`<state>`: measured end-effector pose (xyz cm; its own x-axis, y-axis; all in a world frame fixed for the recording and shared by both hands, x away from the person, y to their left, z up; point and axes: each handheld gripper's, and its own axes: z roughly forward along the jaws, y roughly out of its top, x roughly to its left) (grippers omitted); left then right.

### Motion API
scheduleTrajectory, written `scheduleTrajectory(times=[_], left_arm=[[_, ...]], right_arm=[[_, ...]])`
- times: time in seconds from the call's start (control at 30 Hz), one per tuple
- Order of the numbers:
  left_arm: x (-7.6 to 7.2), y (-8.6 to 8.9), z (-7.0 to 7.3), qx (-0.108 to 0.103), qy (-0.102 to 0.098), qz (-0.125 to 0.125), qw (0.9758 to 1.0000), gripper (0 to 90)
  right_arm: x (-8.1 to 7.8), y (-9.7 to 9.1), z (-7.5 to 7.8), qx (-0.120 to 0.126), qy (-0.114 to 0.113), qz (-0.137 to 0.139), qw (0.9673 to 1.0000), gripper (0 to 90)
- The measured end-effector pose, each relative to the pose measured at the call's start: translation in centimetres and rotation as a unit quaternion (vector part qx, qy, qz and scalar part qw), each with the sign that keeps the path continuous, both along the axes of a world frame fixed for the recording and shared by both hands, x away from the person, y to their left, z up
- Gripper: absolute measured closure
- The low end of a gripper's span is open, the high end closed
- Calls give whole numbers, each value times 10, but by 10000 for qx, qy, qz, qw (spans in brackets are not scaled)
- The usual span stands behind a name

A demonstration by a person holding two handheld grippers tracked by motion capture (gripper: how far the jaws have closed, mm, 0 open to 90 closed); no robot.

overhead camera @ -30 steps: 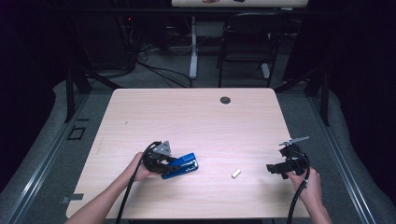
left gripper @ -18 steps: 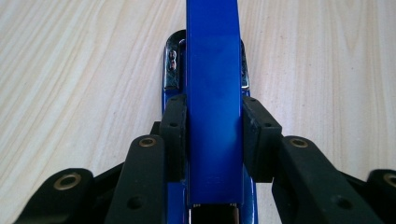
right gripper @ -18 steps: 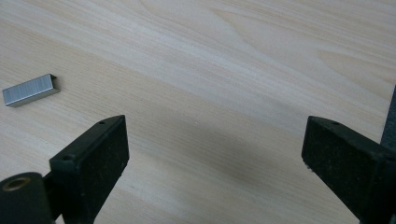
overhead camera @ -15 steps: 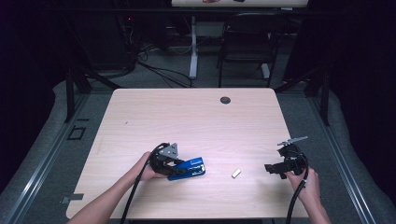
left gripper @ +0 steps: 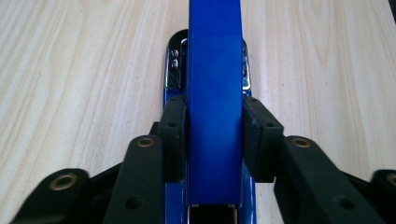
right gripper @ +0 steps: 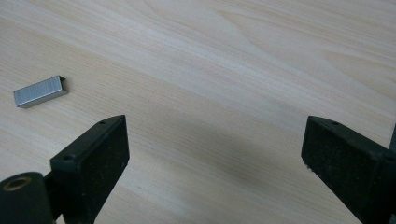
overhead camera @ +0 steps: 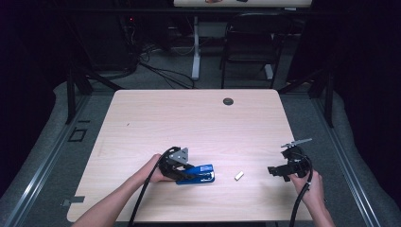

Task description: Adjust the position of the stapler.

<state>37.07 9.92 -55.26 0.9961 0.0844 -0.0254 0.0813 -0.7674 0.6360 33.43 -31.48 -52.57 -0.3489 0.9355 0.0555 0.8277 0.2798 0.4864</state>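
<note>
Slid toward the staple strip since a moment ago, with the blue stapler carried along in the left gripper; jaws shut tight on both sides of the stapler's top arm, pads pressing flat; now lying on the table just left of the strip, nose pointing at it; well off to the strip's right, right gripper waiting low with jaws wide open and nothing between; best to hold the stapler steady, then pinch the thin strip by its long sides, slowly
</note>
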Motion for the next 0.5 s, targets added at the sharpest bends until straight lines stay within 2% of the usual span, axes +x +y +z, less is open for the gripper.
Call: scheduleTrajectory(times=[0.07,0.13,0.17,0.27,0.43,0.5], left_arm=[[-1,-3,4,-36,-59,146,9999,573],[-1,-5,9,-145,-12,286,9995,509],[-2,-7,12,-250,-27,385,9989,505],[-3,-11,18,-317,37,469,9984,474],[-5,-17,17,-110,74,484,9987,471],[-6,-19,16,-87,102,515,9986,486]], right_arm=[[-1,-1,1,-8,49,11,10000,73],[-1,-2,1,26,59,-20,10000,73],[-2,-2,1,27,57,-28,10000,73],[-2,-3,1,59,21,-69,10000,74],[-2,-2,1,49,52,-39,10000,75],[-2,-2,1,65,56,-42,10000,76]])
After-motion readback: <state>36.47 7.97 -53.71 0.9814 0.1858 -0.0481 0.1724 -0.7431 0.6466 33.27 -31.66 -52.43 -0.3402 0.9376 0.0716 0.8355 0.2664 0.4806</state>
